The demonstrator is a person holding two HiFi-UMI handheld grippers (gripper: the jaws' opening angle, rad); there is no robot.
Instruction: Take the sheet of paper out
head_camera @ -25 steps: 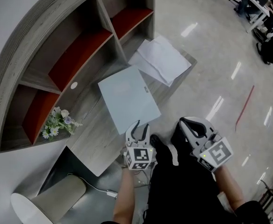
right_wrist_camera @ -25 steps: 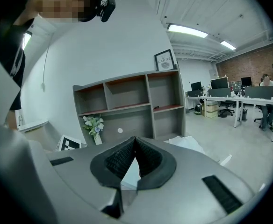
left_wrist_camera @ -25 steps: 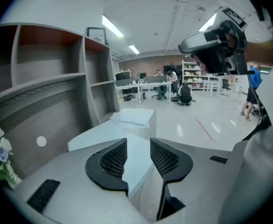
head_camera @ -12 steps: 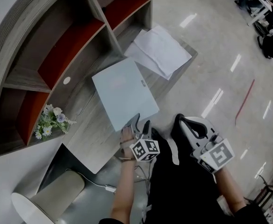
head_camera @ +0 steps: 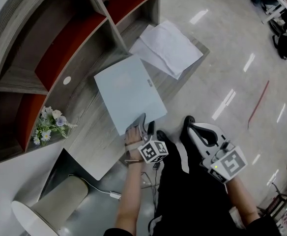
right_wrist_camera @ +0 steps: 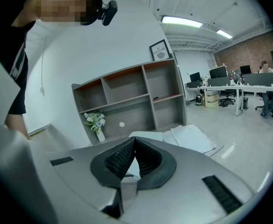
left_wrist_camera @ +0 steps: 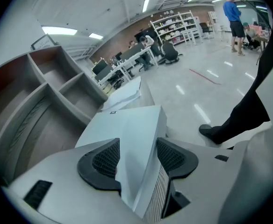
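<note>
two left gripper fingers, just opened wide, straddle the folder corner.

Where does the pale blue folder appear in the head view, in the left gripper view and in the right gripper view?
Head view: the pale blue folder lies flat at the centre of the picture.
Left gripper view: lower centre, large, its near corner toward the camera.
Right gripper view: a small pale strip at the centre.
Shared landmark: the loose white sheets beside the folder in all three.
</note>
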